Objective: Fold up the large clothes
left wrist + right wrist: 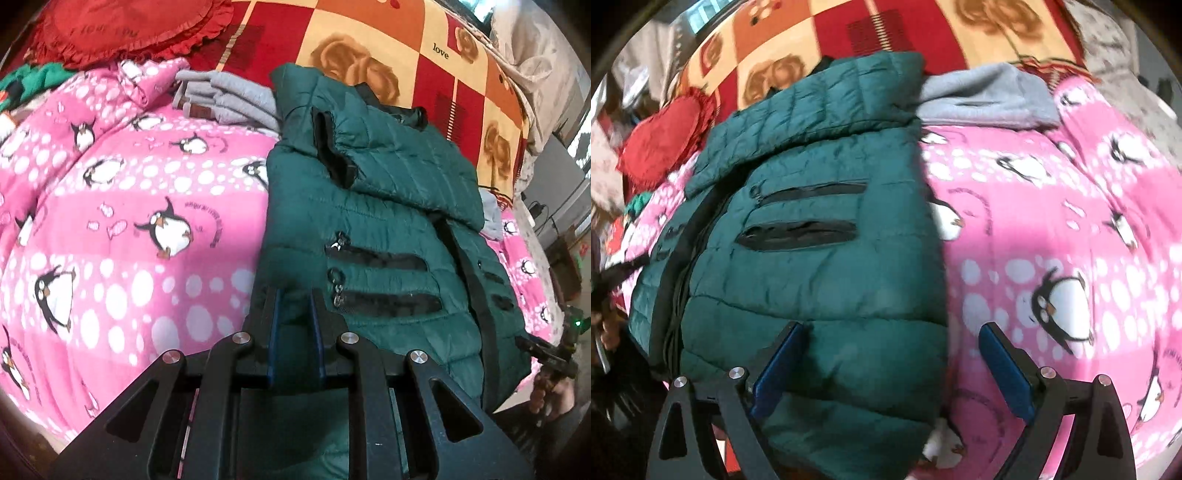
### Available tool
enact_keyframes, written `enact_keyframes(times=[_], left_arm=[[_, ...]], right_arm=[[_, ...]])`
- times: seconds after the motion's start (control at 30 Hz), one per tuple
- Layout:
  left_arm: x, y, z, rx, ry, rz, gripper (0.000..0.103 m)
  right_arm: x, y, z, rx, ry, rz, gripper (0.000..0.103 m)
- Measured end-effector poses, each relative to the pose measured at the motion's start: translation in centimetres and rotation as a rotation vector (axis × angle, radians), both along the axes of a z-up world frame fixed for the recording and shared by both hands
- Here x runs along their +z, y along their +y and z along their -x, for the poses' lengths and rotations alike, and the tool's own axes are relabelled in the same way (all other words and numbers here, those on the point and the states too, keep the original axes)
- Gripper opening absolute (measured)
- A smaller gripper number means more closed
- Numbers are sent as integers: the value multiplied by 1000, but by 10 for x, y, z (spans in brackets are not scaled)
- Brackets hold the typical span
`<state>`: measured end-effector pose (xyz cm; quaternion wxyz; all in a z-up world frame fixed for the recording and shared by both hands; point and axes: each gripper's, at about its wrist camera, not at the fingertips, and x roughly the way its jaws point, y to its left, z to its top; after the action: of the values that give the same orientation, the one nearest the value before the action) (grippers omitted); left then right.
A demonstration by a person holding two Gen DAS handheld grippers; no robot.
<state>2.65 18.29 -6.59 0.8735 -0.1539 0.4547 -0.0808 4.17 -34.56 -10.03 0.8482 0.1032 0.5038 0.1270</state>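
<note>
A dark green puffer jacket (388, 206) lies on the pink penguin blanket (129, 221), sleeves folded in over its front with black zip pockets. My left gripper (295, 299) is closed on the jacket's near left hem, with green fabric between its blue pads. In the right wrist view the jacket (812, 229) fills the left half. My right gripper (890, 332) is open wide, its left finger over the jacket's near hem and its right finger over the blanket (1052, 221). It also shows at the right edge of the left wrist view (546, 350).
A folded grey garment (229, 96) lies behind the jacket, also seen in the right wrist view (990, 96). A red frilled cushion (122, 29) and a red and orange checked blanket (406, 55) lie at the back. A green item (29, 81) sits far left.
</note>
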Motion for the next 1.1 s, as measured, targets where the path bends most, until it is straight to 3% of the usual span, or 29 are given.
enact_keyframes(times=[0.13,0.23,0.33,0.4,0.43,0.47,0.63,0.8,0.87,1.1], left_arm=[[-11,0,-1,-12,30,25,16],[-9,0,2,-39,13,16,16],[-2,9,13,-24,-29,28,17],[-2,14,19,1,-38,16,38],[-3,16,20,12,-35,11,70],[-5,18,21,20,-33,15,79],[-13,13,25,-52,8,42,80],[-18,2,30,-188,51,214,80],[-19,-6,32,-207,60,169,80],[-26,-16,27,-223,96,117,80]], right_arm=[[2,8,1,42,4,-42,94],[5,22,5,122,-18,-76,94],[0,26,4,124,-15,-47,94],[-2,26,4,110,-26,-53,94],[-3,27,3,112,-32,-44,94],[-4,29,3,118,-35,-30,95],[-5,36,0,129,-33,2,100],[-4,35,1,130,-36,-5,101],[-4,34,3,131,-39,-13,101],[2,35,7,161,-70,-55,97]])
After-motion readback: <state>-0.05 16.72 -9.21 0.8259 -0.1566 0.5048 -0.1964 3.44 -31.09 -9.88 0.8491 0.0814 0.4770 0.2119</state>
